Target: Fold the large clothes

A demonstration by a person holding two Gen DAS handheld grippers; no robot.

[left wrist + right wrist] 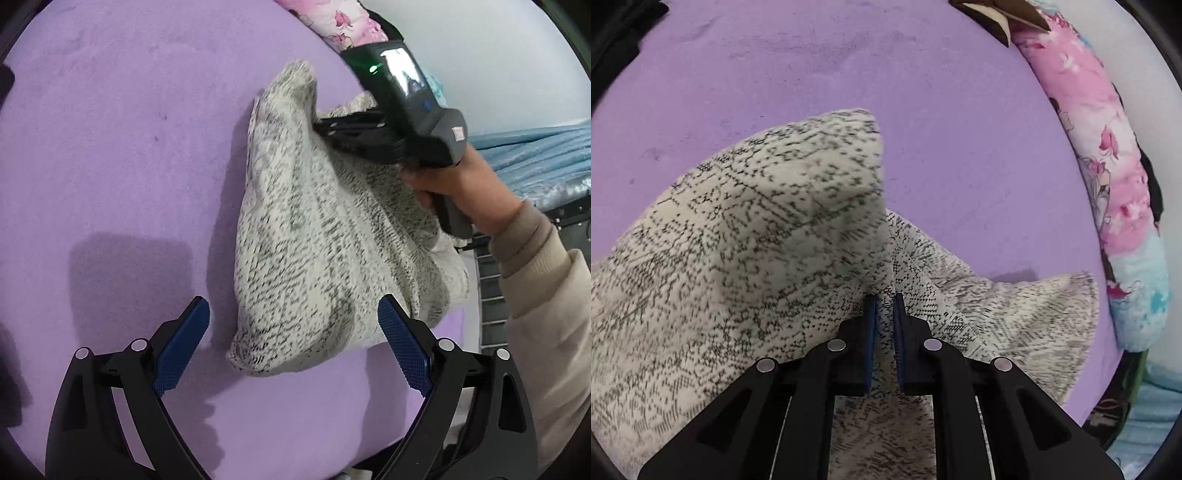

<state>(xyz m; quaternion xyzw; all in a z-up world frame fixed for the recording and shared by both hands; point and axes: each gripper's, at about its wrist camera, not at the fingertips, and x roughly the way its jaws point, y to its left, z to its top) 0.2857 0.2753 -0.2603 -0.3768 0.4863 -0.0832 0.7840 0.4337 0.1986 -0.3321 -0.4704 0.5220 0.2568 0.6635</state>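
A cream knit sweater with black flecks (325, 236) lies bunched on the purple bed cover (110, 147). My left gripper (293, 314) stands open just above the sweater's near edge, its blue pads (184, 343) apart with nothing pressed between them. In the left wrist view my right gripper (325, 129), held by a person's hand (454, 184), bites into the sweater's upper right part. In the right wrist view, my right gripper (884, 299) is shut on a fold of the sweater (757, 240), and the cloth drapes off both sides of the pinch.
A pink floral cushion (1108, 166) runs along the right edge of the purple cover (886, 66). A brown cardboard piece (990, 18) lies at the top. A blue quilted surface (535, 155) and a dark frame stand beyond the bed on the right.
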